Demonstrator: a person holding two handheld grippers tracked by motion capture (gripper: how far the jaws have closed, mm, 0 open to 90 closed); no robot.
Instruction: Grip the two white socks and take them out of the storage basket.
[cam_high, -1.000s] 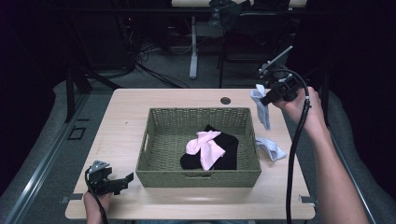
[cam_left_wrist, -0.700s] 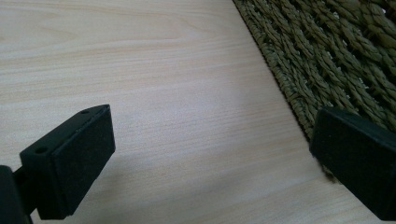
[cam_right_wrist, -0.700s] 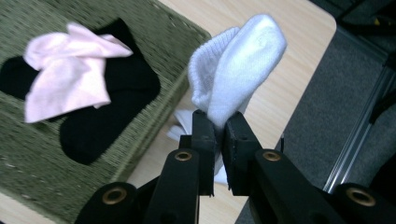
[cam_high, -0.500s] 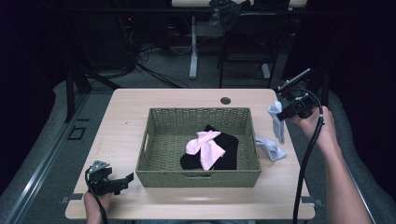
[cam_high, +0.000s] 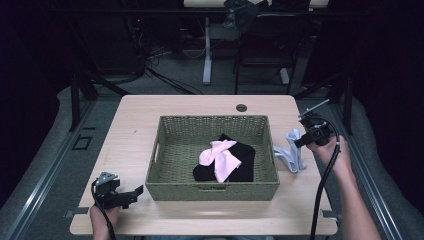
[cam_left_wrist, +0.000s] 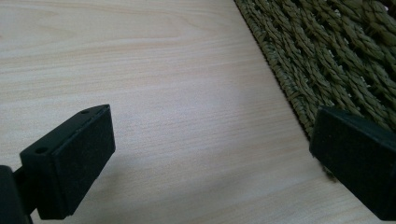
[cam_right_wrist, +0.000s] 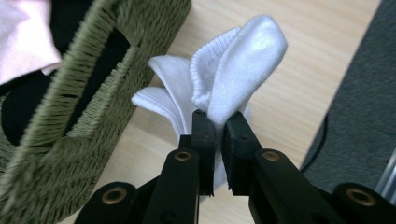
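A white sock (cam_right_wrist: 233, 70) is pinched between the jaws of my right gripper (cam_right_wrist: 218, 122), which is shut on it. In the high view this right gripper (cam_high: 303, 138) hangs low over the table to the right of the woven basket (cam_high: 212, 190), and the white sock (cam_high: 292, 155) droops onto the wood beside the basket wall. A pink sock (cam_high: 220, 157) lies on black cloth (cam_high: 245, 162) inside the basket. My left gripper (cam_high: 131, 194) rests open at the table's front left, nothing between its pads (cam_left_wrist: 79, 163), close to the basket wall (cam_left_wrist: 336, 70).
The light wooden table (cam_high: 130, 135) has a round cable hole (cam_high: 241, 107) behind the basket. Its right edge lies close by the right hand, with grey floor (cam_right_wrist: 359, 93) beyond. Dark desk frames and chairs (cam_high: 240, 45) stand behind the table.
My right gripper has come down and toward the near right with the white sock, which now reaches the table beside the basket. The left gripper has stayed still.
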